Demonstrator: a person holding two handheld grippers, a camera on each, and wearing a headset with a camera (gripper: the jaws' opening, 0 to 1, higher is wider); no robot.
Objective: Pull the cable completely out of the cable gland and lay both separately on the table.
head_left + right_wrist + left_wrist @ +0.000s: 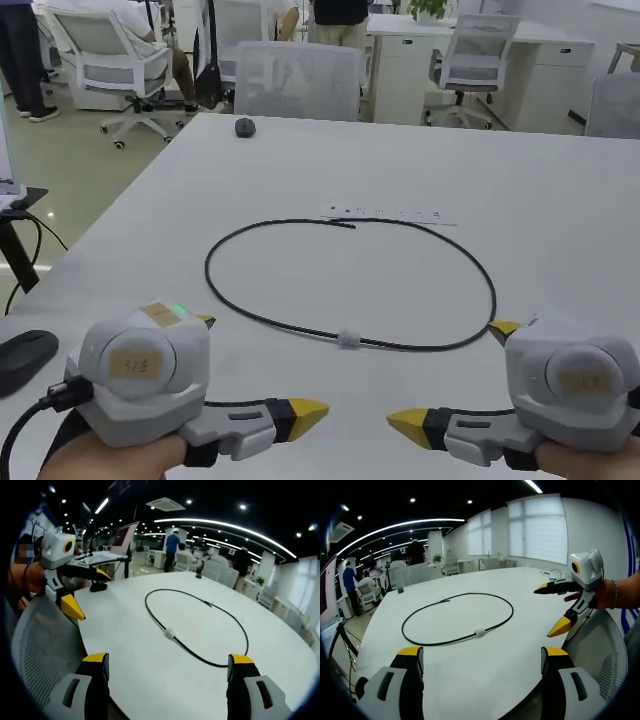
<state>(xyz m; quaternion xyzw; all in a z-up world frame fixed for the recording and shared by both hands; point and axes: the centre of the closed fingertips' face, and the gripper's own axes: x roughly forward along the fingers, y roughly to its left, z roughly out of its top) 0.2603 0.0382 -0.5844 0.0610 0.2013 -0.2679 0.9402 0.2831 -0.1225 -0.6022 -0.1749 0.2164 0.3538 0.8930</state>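
Both grippers are held low at the near edge of the white table [560,200], one in each hand, tips turned inward toward each other in the head view. The left gripper [258,365] has its fingers spread wide with nothing between them; its own view shows the two yellow-tipped jaws far apart over bare tabletop. The right gripper [454,374] is the same, fingers wide and holding nothing. Neither touches the cable [207,268], which lies flat on the table as one big black loop, well beyond both sets of tips. The cable gland [347,339] is a small pale piece threaded on the cable, sitting on the near arc of the loop, roughly between the two grippers but farther in on the table. One loose cable end lies at the far side of the loop, just in front of a thin white strip [385,213] with small dark marks, too small to read. A small dark object [245,126] sits near the far edge of the table, well apart from the loop. Grey mesh office chairs [297,80] and white desks stand behind the table, and people show in the background
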